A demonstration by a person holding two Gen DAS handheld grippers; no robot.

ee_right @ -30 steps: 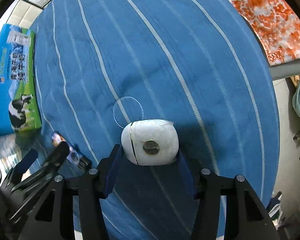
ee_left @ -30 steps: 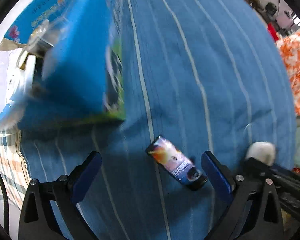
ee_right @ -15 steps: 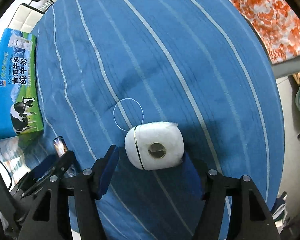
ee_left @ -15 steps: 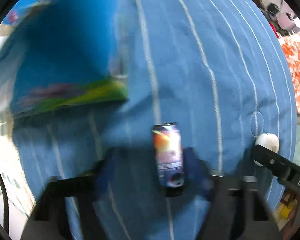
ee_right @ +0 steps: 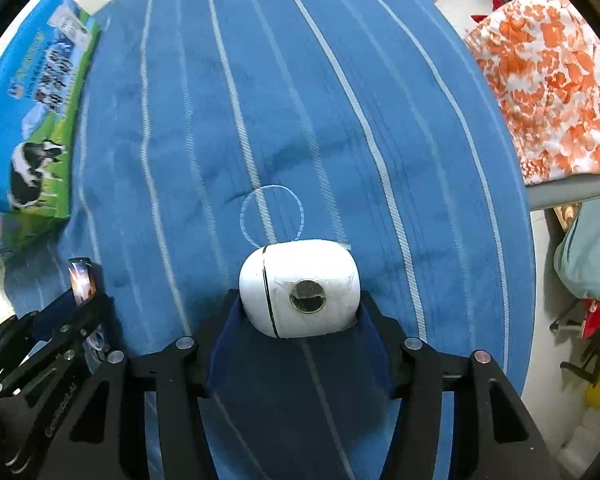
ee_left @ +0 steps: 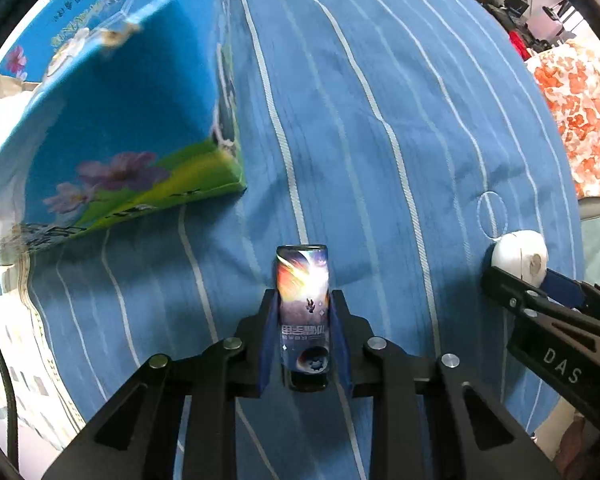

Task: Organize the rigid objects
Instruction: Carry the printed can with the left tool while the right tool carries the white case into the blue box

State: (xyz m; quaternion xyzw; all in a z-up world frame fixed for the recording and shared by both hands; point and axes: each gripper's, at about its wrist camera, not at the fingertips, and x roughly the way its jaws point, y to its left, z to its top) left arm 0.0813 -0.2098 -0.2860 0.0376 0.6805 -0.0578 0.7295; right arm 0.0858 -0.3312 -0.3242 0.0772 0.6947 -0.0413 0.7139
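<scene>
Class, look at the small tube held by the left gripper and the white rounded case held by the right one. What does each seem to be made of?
Tube: probably glossy printed plastic, judging by its bright sheen and dark cap.
White case: likely smooth hard plastic, with a dark seam line, a round metallic-looking inset and clear tape.

A lived-in home, likely a bedroom — ahead of the fingers spreads a blue striped bedspread (ee_right: 380, 128), soft and creased. Off to the right of the fingers lies an orange-and-white floral quilt (ee_right: 548, 80); to their left sits a milk carton box (ee_right: 32, 128) printed with a cow.
</scene>
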